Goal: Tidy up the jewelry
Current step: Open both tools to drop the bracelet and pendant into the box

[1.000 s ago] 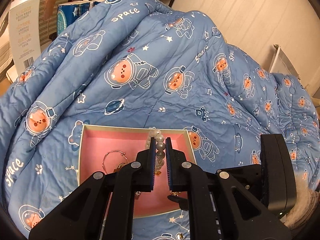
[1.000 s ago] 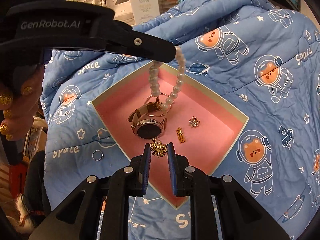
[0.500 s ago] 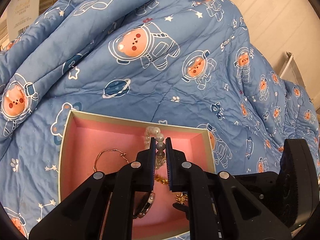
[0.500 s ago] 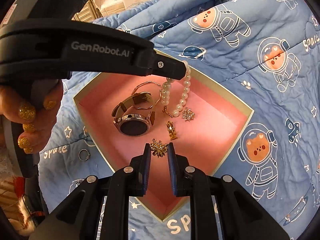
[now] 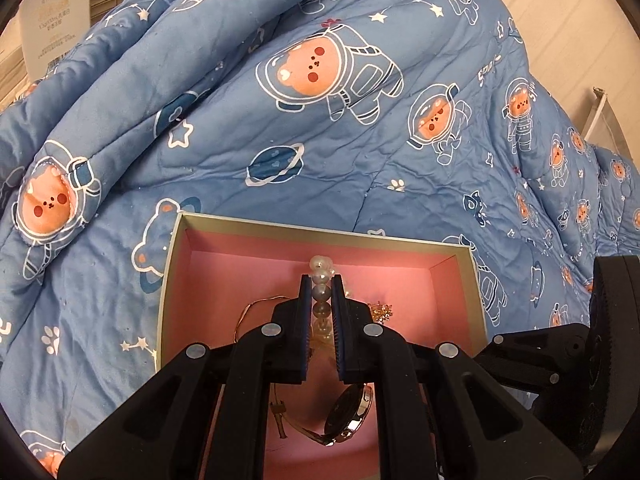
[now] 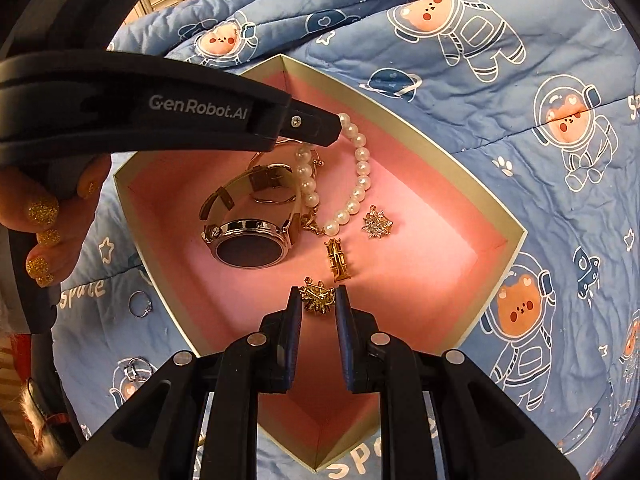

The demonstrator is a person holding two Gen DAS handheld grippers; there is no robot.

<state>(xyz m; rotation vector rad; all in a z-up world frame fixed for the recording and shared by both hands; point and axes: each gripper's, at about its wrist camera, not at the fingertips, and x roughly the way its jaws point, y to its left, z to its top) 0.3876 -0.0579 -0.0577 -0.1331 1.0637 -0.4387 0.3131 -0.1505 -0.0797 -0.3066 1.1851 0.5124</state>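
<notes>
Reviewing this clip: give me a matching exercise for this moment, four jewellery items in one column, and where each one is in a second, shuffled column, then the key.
Items
1. white pearl bracelet
2. gold spiky brooch
3. round dark-faced wristwatch
4. thin silver ring

Places
A. on the blue quilt, outside the pink-lined box
B. pinched in the left gripper, its lower end on the box floor
C. lying free in the box, no gripper on it
D. between the right gripper fingers

Pairs: 1-B, 2-D, 3-C, 4-A

— What is being seen behind the work?
— A rumpled blue astronaut-bear quilt (image 5: 320, 152) is being spread everywhere; a cream panelled wall (image 5: 540, 8) and printed cartons (image 5: 52, 24) are being glimpsed beyond.
</notes>
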